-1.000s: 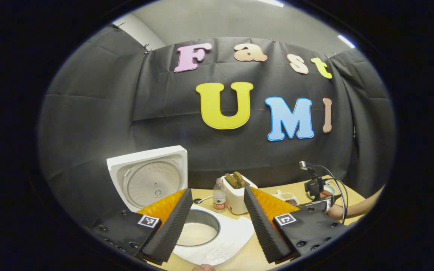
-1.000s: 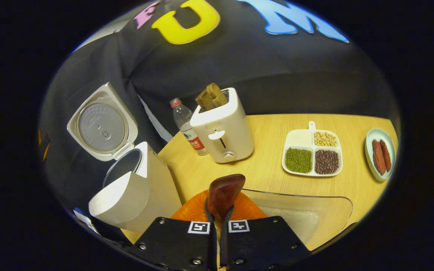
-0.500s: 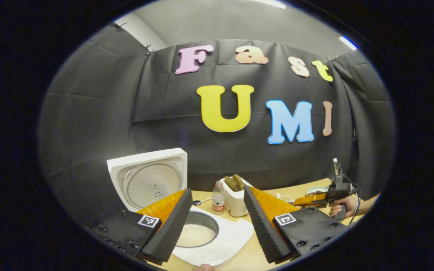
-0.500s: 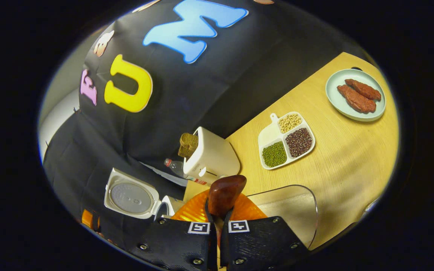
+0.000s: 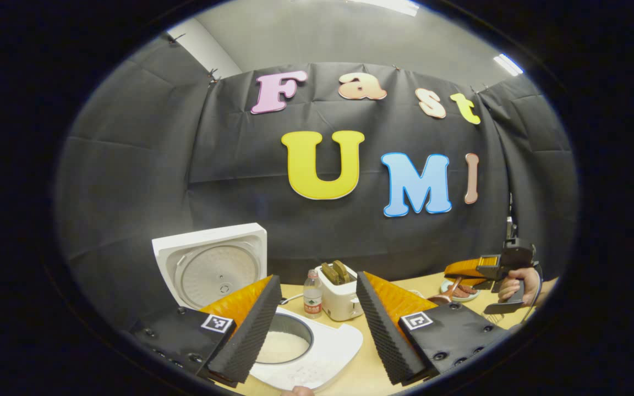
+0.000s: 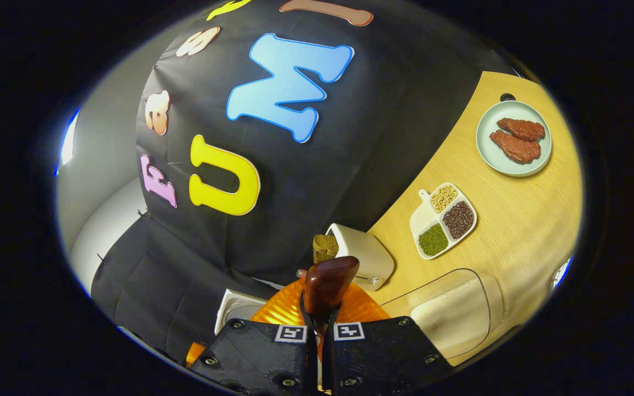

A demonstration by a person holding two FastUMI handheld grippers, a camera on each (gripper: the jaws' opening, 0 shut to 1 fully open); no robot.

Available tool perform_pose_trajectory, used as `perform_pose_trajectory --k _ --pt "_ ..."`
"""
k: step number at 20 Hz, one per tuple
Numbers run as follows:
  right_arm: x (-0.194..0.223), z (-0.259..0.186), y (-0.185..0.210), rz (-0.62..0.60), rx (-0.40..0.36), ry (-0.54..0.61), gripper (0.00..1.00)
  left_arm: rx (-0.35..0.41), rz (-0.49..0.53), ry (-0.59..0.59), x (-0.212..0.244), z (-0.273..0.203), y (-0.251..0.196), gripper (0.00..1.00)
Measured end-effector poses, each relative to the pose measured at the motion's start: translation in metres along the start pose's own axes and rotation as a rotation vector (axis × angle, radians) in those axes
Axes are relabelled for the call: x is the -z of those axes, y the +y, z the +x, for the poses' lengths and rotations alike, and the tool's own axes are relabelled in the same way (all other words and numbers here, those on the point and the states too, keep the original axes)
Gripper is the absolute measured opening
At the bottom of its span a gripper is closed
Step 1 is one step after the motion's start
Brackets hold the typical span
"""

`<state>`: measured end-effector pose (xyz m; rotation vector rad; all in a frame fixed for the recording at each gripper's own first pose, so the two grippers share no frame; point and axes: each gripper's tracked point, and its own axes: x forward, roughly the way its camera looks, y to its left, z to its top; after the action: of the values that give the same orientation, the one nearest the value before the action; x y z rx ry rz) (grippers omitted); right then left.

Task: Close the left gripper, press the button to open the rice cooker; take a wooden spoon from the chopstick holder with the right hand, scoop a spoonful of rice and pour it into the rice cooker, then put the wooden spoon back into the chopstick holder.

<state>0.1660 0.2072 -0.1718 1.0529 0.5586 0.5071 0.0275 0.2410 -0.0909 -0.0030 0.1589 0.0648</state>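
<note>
Left gripper view: cooker (image 5: 273, 335) open, rice inside, fingers (image 5: 248, 330) wide; right gripper (image 6: 320, 324) clamps spoon (image 6: 325, 286), return pending.

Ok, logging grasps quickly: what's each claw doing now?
Left claw: open, holding nothing.
Right claw: closed on the dark brown wooden spoon.

The water bottle (image 5: 312, 301) label is too small to read.

Glossy wooden spoon (image 6: 328, 283) (dark); matt wood-grain table (image 6: 520, 220).
</note>
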Motion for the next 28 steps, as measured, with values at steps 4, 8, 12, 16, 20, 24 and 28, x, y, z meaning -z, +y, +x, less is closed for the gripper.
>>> perform_pose_trajectory --k 4,8,12,16,20,24,28 --pt "0.004 0.0 0.025 0.004 -0.018 0.002 0.04 -0.012 0.009 0.001 0.002 -0.004 0.01 0.96" --pt "0.016 0.012 0.048 -0.022 -0.027 0.034 0.04 -0.018 -0.005 0.008 0.008 -0.008 0.023 0.96" --pt "0.034 0.032 0.073 -0.036 -0.049 0.078 0.04 -0.017 -0.015 0.01 0.013 -0.011 0.037 0.95" --pt "0.055 0.055 0.093 -0.065 -0.065 0.118 0.03 -0.043 -0.035 0.015 0.02 -0.011 0.055 0.96" --pt "0.074 0.08 0.112 -0.123 -0.077 0.156 0.04 -0.057 -0.027 0.016 0.026 -0.015 0.072 0.96" --pt "0.097 0.102 0.129 -0.184 -0.087 0.191 0.03 -0.057 -0.016 0.017 0.031 -0.023 0.082 0.95" --pt "0.12 0.123 0.148 -0.277 -0.107 0.218 0.04 -0.085 -0.008 0.028 0.042 -0.035 0.099 0.95"
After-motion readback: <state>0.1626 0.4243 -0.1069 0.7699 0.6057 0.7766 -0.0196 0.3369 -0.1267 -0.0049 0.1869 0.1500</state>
